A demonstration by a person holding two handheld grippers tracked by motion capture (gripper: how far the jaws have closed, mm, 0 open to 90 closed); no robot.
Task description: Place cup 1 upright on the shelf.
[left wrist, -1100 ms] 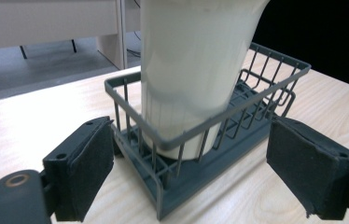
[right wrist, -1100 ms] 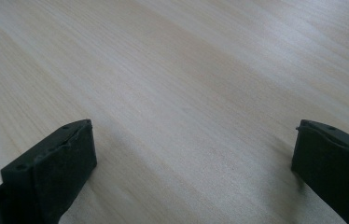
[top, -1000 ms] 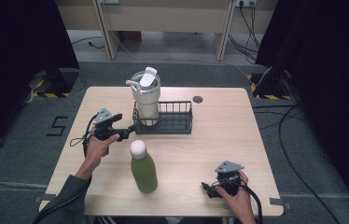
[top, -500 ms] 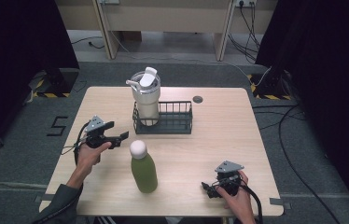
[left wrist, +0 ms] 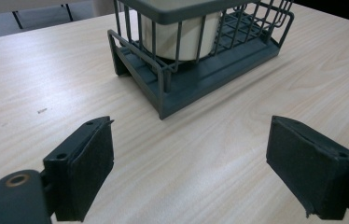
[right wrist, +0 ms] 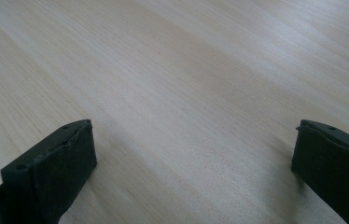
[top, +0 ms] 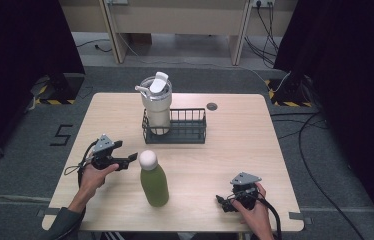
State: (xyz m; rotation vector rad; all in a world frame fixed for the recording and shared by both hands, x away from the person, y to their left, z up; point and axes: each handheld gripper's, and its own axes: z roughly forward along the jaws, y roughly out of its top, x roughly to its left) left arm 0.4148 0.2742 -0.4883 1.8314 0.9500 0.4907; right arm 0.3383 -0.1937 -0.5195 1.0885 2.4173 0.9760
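The green bottle stood upright on the bare table, in front of the wire basket and apart from it, so we judged its move not yet begun. The white tumbler already sat in the basket's left end, leaving the right end free. Our left gripper hovered just left of the bottle's white cap, jaws spread wide and holding nothing. Our right gripper rested low near the table's front edge, well apart from the bottle, jaws likewise wide apart and empty. Grasping, lifting and placing the bottle all remained.
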